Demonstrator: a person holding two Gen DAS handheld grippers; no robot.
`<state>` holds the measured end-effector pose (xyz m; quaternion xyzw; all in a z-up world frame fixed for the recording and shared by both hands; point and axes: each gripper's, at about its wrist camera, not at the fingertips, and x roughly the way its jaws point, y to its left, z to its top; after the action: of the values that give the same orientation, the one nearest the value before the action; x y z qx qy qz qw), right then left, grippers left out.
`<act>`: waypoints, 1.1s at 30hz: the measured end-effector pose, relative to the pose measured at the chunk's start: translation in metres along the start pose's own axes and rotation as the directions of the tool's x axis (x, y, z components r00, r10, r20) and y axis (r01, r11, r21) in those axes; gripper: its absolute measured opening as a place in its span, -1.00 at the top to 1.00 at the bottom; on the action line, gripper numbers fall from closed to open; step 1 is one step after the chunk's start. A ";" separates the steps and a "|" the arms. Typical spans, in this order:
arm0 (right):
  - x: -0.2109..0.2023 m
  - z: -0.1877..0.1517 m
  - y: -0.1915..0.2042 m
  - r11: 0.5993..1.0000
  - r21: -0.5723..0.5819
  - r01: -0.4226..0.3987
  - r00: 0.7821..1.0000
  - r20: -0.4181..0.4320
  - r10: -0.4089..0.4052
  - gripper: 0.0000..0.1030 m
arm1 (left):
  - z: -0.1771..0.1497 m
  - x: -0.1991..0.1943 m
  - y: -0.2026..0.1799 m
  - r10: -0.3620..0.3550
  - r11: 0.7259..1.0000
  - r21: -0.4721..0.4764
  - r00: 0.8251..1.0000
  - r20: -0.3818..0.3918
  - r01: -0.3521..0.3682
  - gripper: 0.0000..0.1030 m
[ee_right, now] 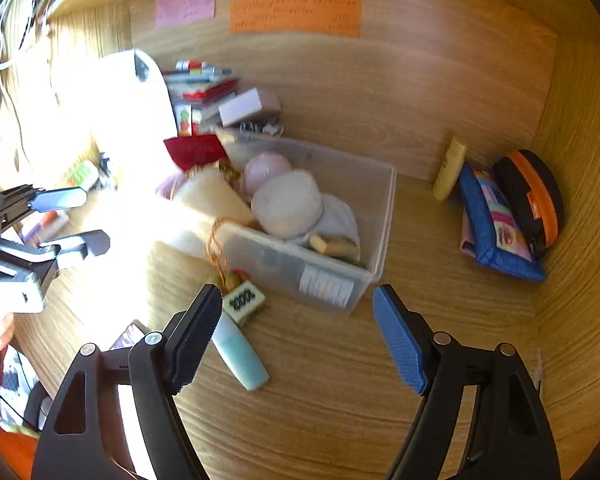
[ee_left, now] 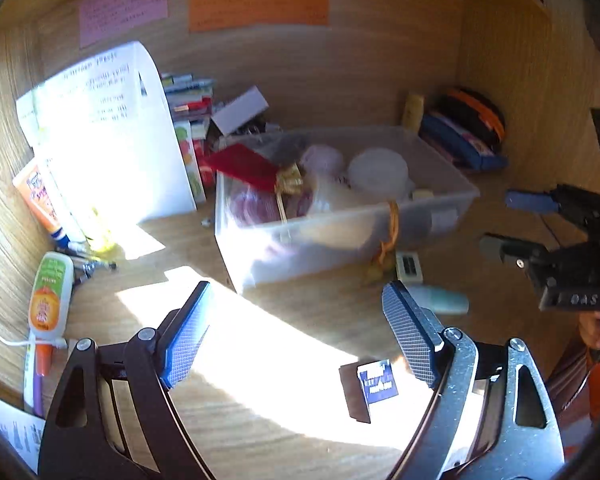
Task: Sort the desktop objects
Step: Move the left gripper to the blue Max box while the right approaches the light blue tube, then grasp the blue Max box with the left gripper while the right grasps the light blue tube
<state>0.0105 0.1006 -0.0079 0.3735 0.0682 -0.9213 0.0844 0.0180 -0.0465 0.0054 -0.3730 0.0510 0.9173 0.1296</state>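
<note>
Desktop objects lay loose on the wooden desk (ee_right: pixel 340 380) in front of a clear plastic bin (ee_right: pixel 384 216) already piled with round tubs and soft items, and the nearest loose one was a pale teal tube (ee_right: pixel 240 360). In the right wrist view it sat at lower centre-left, its long axis running from upper left to lower right, its upper end tucked just behind the left finger of the right gripper (ee_right: pixel 298 336), so it lay beside the open gap and not within it. A small white block with dark markings (ee_right: pixel 245 301) sat just above it, close against the bin's front wall, with a gold cord trailing over the rim. The right gripper's jaws stood apart and held nothing. In the left wrist view the same tube (ee_left: pixel 444 300) appeared to the right of and beyond the left gripper (ee_left: pixel 296 332), whose jaws were also spread wide and empty over sunlit desk; a small dark blue packet (ee_left: pixel 374 384) lay at lower right, near its right finger. The right hand seemed the nearer to the tube. Bare desk opened to the right of the bin, up to the pouches (ee_right: pixel 508 220) leaning in the far right corner.
</note>
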 end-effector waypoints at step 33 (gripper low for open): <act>0.065 -0.033 0.046 0.965 -0.226 -0.135 0.976 -0.196 0.091 -0.06 | -0.061 0.028 -0.039 -0.073 0.992 0.089 0.972 -0.222 0.095 -0.17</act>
<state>-0.0035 0.0557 -0.0800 0.4473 0.1640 -0.8617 0.1745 0.0506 -0.0148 -0.0581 -0.4663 0.0943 0.8610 0.1800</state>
